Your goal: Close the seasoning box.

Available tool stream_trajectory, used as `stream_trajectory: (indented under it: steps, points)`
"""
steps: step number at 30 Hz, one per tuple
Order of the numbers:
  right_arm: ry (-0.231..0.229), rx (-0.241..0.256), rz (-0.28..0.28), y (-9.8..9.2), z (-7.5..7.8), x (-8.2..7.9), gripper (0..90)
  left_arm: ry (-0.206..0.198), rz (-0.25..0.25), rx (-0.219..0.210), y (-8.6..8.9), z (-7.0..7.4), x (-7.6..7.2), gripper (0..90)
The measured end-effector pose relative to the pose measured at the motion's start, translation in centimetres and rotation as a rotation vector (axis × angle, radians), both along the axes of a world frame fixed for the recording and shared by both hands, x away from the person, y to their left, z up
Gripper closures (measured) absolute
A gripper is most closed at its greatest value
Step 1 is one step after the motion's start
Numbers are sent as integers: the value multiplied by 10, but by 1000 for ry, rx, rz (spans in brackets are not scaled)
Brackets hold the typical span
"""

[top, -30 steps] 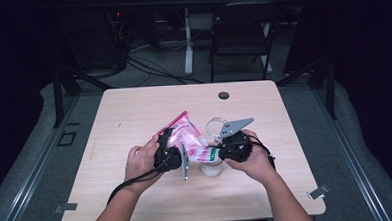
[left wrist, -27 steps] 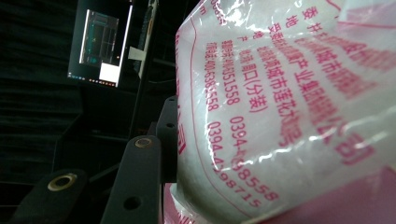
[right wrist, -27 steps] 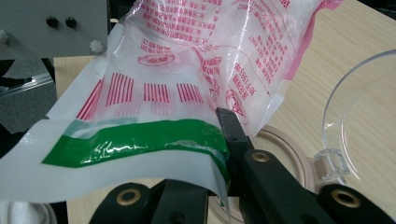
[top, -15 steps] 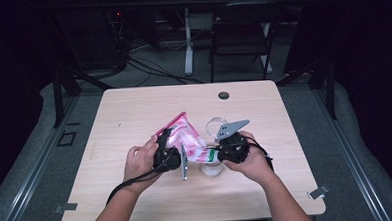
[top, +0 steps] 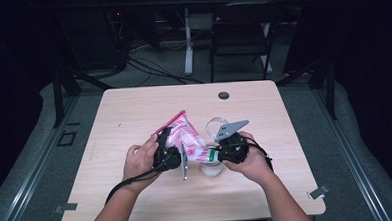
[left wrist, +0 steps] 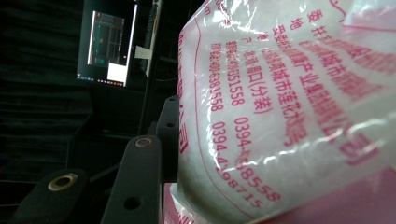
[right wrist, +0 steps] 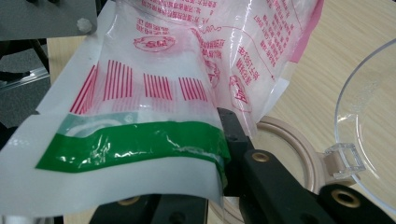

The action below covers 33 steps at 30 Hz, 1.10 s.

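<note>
Since the earlier frames the bag (top: 185, 136) has dipped slightly toward the container (top: 210, 167) at 5 o'clock of it, mid-counter (top: 134, 108). Left gripper (top: 172, 152) pinches the bag's pink end; right gripper (top: 217, 153) pinches its green-banded end (right wrist: 130, 144). Judged best: tilt slowly, mouth over the opening. The container's contents and the clear lid (right wrist: 369, 121) are hard to make out.
</note>
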State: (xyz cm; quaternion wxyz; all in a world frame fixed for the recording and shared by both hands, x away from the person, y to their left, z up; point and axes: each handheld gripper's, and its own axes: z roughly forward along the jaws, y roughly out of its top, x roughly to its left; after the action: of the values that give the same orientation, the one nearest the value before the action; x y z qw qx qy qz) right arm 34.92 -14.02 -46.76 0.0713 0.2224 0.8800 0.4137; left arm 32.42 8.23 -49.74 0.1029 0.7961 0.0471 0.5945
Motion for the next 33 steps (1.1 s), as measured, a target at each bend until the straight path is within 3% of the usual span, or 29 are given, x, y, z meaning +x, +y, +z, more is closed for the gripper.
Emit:
stream_trajectory:
  steps: [33]
  points:
    - [5,-7,-5,-1,-3,2,900,-27,-10,17,-2,6,0,644]
